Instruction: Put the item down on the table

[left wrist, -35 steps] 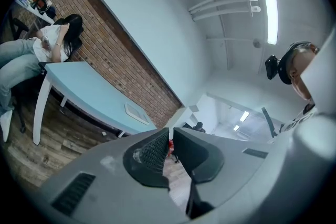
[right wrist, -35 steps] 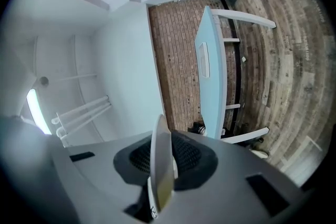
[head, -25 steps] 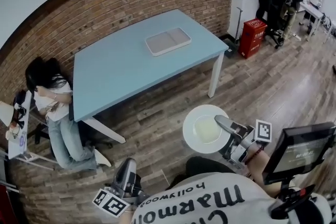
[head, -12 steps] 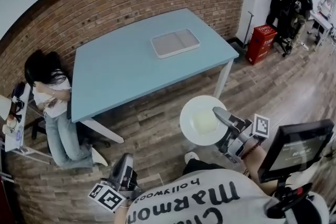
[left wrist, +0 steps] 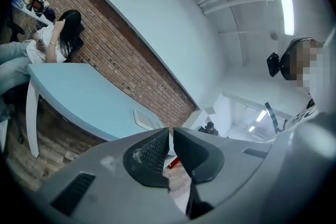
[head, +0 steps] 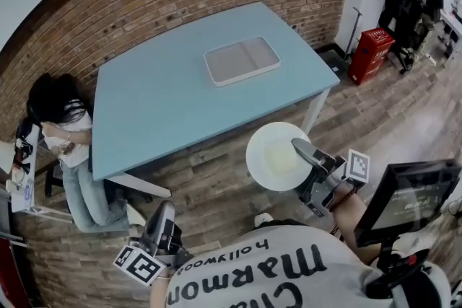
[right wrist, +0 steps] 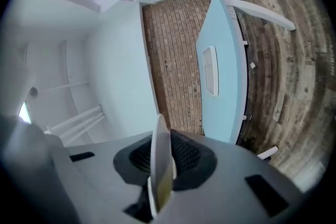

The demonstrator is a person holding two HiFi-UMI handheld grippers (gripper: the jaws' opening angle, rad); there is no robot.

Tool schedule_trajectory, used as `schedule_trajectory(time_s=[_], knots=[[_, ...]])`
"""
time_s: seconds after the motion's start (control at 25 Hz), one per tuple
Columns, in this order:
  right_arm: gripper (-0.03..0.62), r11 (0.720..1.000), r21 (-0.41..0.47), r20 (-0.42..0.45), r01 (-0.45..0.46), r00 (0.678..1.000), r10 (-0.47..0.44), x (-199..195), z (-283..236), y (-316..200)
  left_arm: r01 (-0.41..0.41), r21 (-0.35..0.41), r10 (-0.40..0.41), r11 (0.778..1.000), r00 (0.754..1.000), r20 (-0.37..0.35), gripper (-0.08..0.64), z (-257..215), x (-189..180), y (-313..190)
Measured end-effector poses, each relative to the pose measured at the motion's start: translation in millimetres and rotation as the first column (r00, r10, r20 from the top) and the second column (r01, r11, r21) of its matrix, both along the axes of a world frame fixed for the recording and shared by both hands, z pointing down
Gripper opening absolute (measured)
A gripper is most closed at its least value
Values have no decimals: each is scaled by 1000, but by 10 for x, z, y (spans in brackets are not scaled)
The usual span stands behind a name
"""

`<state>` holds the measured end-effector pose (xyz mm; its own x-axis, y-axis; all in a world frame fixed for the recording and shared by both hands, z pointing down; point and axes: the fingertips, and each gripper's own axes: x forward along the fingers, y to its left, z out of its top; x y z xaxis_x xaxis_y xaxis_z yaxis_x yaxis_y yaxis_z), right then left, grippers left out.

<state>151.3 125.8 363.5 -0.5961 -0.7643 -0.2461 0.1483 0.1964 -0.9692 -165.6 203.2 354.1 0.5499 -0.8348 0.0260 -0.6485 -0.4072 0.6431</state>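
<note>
Currently, the plate [head: 276, 156] is in the air over the wooden floor, just off the near right corner of the blue table [head: 155, 101] and not yet above it.

**Handling properties (judged)**
- The plate is round, white and shallow, and looks rigid. It is likely ceramic or hard plastic.
- Treat it as breakable and set it down gently rather than dropping it.
- Its smooth rim is probably slippery between the jaws.
- It is held at one edge only, so its weight pulls downward on the far side. A loose pinch could let it tip.
- Its centre looks pale yellow. I cannot tell whether that is the plate's own colour or something lying on it.

**Where to hold it**
- The rim is the only practical hold, since the face is too wide to span.
- The broad bare area of the table in front of the white tray [head: 242, 60] looks suitable for the put-down.

**Right gripper [right wrist: 160, 147]**
- The jaws are closed onto the plate's rim.
- One ribbed pad [right wrist: 185, 156] presses on each face, and the plate stands edge-on between them.
- The jaws are only as far apart as the rim is thick.

**Left gripper [left wrist: 171, 136]**
- It is held low at the person's side.
- The jaws are drawn together with only a sliver between the tips.
- It holds nothing and touches nothing.
</note>
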Motion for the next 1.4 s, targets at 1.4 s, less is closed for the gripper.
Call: schedule_trajectory(time_s=[1.4], knots=[[37,987,-144,13,-76,997,79,-272,451,-2529,22,-121,-36,992,992,-119,31,278,-558,-2679]])
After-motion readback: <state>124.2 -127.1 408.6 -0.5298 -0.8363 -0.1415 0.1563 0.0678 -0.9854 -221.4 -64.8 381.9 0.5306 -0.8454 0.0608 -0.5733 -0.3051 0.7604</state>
